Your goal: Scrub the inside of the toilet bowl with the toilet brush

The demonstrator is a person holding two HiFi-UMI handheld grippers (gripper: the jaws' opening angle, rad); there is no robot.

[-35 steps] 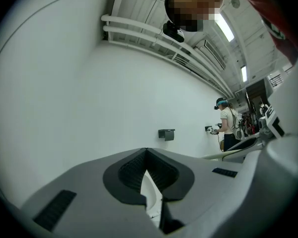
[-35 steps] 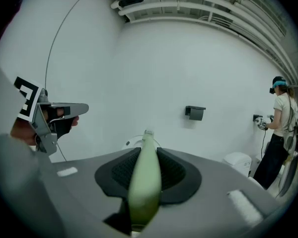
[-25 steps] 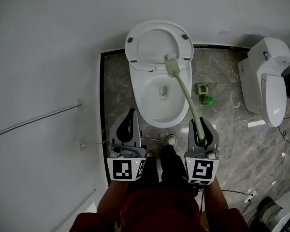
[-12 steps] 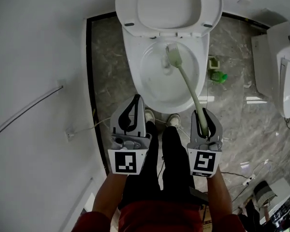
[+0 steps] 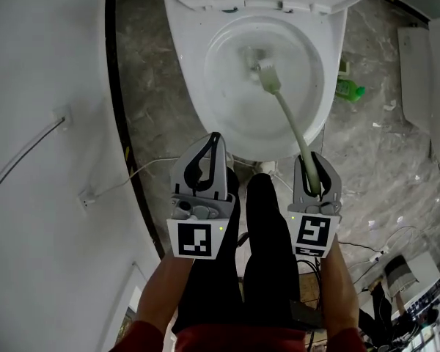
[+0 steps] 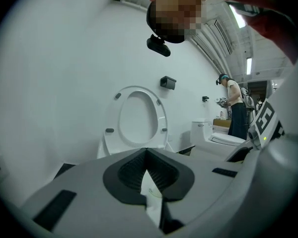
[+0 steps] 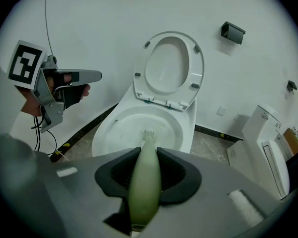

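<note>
The pale green toilet brush (image 5: 287,123) reaches into the white toilet bowl (image 5: 205,101), bristled head near the drain, its handle clamped in the right gripper (image 5: 311,161). The left gripper (image 5: 214,139), jaws together and empty, hovers near the bowl's front rim.

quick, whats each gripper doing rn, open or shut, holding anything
left gripper: shut, nothing between its jaws.
right gripper: shut on the toilet brush, by its handle.

Even, bright indoor light on white walls; gripper views show fisheye distortion with dark vignetted corners.
</note>
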